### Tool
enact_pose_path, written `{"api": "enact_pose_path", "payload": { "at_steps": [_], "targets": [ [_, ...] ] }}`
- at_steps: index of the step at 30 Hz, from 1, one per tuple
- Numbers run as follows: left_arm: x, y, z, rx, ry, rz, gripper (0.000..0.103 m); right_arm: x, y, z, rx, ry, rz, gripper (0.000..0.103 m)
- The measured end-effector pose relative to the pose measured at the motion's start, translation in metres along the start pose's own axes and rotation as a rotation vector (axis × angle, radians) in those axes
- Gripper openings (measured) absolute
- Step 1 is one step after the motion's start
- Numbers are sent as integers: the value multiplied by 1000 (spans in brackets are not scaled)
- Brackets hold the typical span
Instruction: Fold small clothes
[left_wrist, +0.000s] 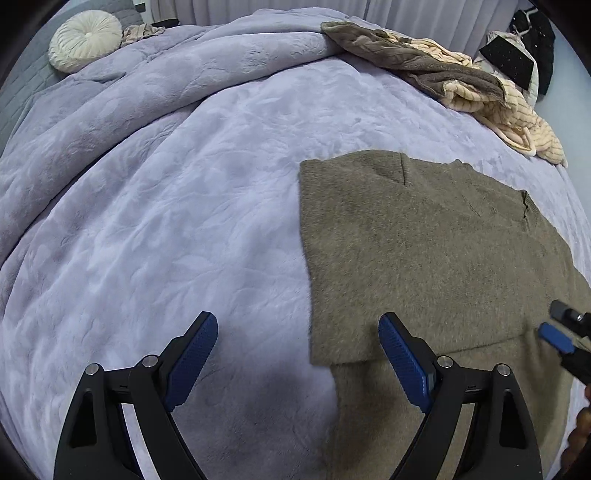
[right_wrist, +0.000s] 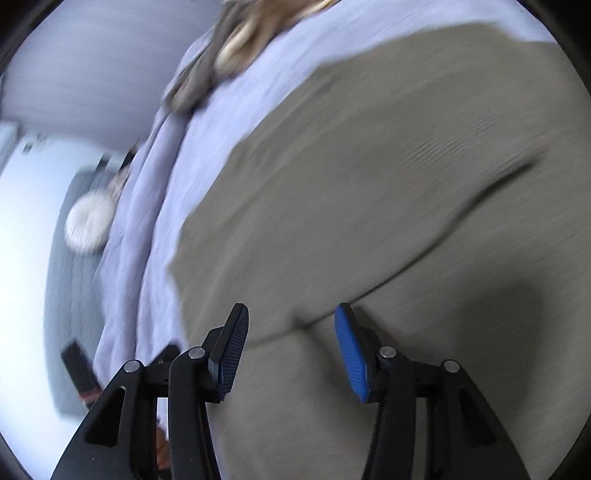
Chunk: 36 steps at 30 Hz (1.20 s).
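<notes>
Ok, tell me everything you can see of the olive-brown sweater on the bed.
The sweater is a fuzzy olive-brown knit, lying flat on the lilac blanket. It looks partly folded: an upper layer ends in a straight edge over a lower layer nearer the camera. A neckline notch shows at its far edge. The left gripper is open, its right finger over the fold edge; contact is unclear. The right gripper hovers open above it.

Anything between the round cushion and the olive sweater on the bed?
Only the lavender blanket, bunched near the round cushion and flatter toward the sweater. The left wrist view shows it best.
</notes>
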<state>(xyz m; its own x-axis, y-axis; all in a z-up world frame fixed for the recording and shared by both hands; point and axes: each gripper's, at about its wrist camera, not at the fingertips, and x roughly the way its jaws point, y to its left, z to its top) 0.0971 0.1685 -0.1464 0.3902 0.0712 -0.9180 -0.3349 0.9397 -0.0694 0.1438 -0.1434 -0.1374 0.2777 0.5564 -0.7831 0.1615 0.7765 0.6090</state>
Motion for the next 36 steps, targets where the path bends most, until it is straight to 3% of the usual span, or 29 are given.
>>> {"api": "enact_pose_path", "payload": {
  "at_steps": [3, 4, 5, 8, 10, 12, 16, 18, 22, 27, 30, 36],
  "targets": [
    [17, -14, 3, 8, 27, 21, 90, -23, -50, 30, 162, -76, -49, 53],
    [22, -17, 3, 7, 38, 28, 90, -26, -64, 39, 211, -84, -37, 38],
    [25, -18, 2, 7, 45, 34, 90, -27, -73, 45, 237, -80, -24, 6],
    [31, -23, -2, 20, 47, 53, 90, -32, -66, 56, 173, -84, 13, 7],
    [35, -25, -3, 33, 44, 60, 90, -32, -65, 57, 99, -75, -38, 7],
    [37, -26, -3, 39, 49, 68, 90, -28, -81, 54, 134, -42, -88, 7],
    [29, -30, -1, 50, 66, 89, 90, -44, -111, 39, 235, -34, -2, 8],
    [22, -34, -4, 64, 73, 94, 90, -54, -112, 29, 206, -8, 2, 11],
    [7, -50, -15, 90, 87, 67, 90, -77, -116, 2, 147, 38, 7, 36],
    [-7, -88, -34, 143, 99, 12, 90, -89, -117, -15, 128, 46, 13, 38],
    [-9, -108, -39, 164, 99, -16, 90, -89, -118, -6, 130, 23, 25, 38],
    [-9, -131, -40, 165, 105, -37, 90, -62, -111, 51, 163, -68, 77, 38]
  ]
}}
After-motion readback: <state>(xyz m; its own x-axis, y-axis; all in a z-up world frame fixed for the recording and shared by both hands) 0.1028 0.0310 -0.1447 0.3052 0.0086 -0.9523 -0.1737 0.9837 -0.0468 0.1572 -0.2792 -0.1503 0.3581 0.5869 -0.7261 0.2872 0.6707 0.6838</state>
